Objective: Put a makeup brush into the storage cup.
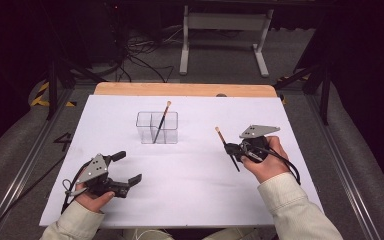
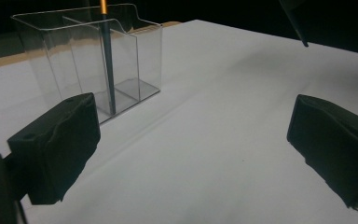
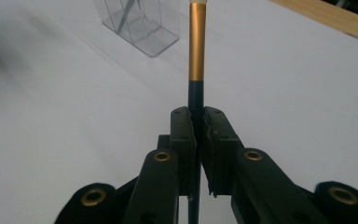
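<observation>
Clear plastic organizer (image 1: 157, 128): two compartments side by side, standing upright at the centre of the white table sheet (image 1: 190, 195), slightly above mid-frame in the high view. In the left gripper view, one compartment holds a brush and the nearer one stands bare.

Contained brush (image 1: 161, 122): dark handle, gold ferrule, pale tip; leans with its tip up and to the right, rising above the rim.

Second brush (image 1: 227, 148): same make, at right of centre in the high view, well apart from the organizer. Clamped by its dark handle in the right gripper (image 1: 237, 151), jaws closed tight on it, gold ferrule and pale tip projecting beyond them.

Left gripper (image 1: 128, 167): lower left of the high view, jaws spread wide, nothing between them.

Wooden table edge (image 1: 185, 89): along the sheet's far side.
</observation>
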Demonstrator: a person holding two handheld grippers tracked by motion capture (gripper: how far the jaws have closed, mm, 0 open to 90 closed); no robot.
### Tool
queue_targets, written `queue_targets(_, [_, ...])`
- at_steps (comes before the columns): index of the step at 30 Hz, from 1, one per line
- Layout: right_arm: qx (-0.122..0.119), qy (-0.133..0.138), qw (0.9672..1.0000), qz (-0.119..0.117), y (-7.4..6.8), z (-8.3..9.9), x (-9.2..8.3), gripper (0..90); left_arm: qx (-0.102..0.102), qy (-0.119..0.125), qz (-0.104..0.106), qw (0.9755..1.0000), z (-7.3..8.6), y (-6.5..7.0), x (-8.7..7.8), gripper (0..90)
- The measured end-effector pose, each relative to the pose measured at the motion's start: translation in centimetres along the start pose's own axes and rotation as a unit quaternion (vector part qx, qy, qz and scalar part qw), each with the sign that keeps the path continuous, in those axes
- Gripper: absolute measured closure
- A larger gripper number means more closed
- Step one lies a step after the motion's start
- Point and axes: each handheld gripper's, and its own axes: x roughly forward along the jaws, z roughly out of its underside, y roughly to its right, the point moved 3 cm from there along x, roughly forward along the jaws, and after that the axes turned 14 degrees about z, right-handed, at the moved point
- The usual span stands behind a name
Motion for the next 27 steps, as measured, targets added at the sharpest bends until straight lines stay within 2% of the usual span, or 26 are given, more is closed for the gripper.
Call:
queue_targets(1, [0.001,0.008,1.0000,-0.004,0.0,0.0,-0.1,83.5,-0.004,0.003,0.006,1.0000,-0.1,0.0,0.0,4.4])
queue_targets(6, [-0.001,0.062,0.9978,-0.025,0.1,0.1,-0.4,83.5,0.002,0.003,0.019,0.9998,-0.3,0.2,0.3,5.5])
queue_targets(8, [0.001,0.080,0.9962,-0.033,0.1,0.2,-0.5,83.5,0.001,0.005,0.024,0.9997,-0.4,0.3,0.4,6.5])
queue_targets(9, [0.002,0.094,0.9948,-0.041,0.1,0.3,-0.5,83.5,0.005,0.009,0.036,0.9993,-0.6,0.3,0.5,8.5])
queue_targets(12, [0.003,0.120,0.9916,-0.048,0.2,0.6,-0.6,83.5,0.006,0.013,0.043,0.9990,-0.9,0.4,0.6,9.3])
queue_targets(13, [0.003,0.120,0.9916,-0.048,0.2,0.6,-0.6,83.5,0.006,0.013,0.043,0.9990,-0.9,0.4,0.6,9.3])
queue_targets(16, [0.003,0.154,0.9861,-0.061,0.4,0.9,-0.5,83.4,0.008,0.014,0.046,0.9988,-1.2,0.4,0.7,9.3])
queue_targets(20, [0.002,0.180,0.9808,-0.075,0.3,1.2,-0.4,83.4,0.008,0.014,0.052,0.9985,-1.3,0.4,0.8,9.2])
queue_targets(21, [0.004,0.190,0.9782,-0.084,0.2,1.3,-0.3,83.5,0.010,0.014,0.053,0.9984,-1.4,0.4,0.7,9.5])
queue_targets(23, [0.005,0.203,0.9749,-0.091,0.1,1.3,-0.2,83.5,0.015,0.019,0.065,0.9976,-1.6,0.5,0.8,11.0])
queue_targets(24, [0.007,0.207,0.9738,-0.093,0.0,1.3,-0.1,83.4,0.011,0.022,0.067,0.9975,-1.7,0.6,0.9,11.0])
queue_targets(27, [0.009,0.221,0.9701,-0.100,-0.3,1.2,0.0,83.4,0.018,0.022,0.073,0.9970,-2.1,0.6,0.9,11.0])
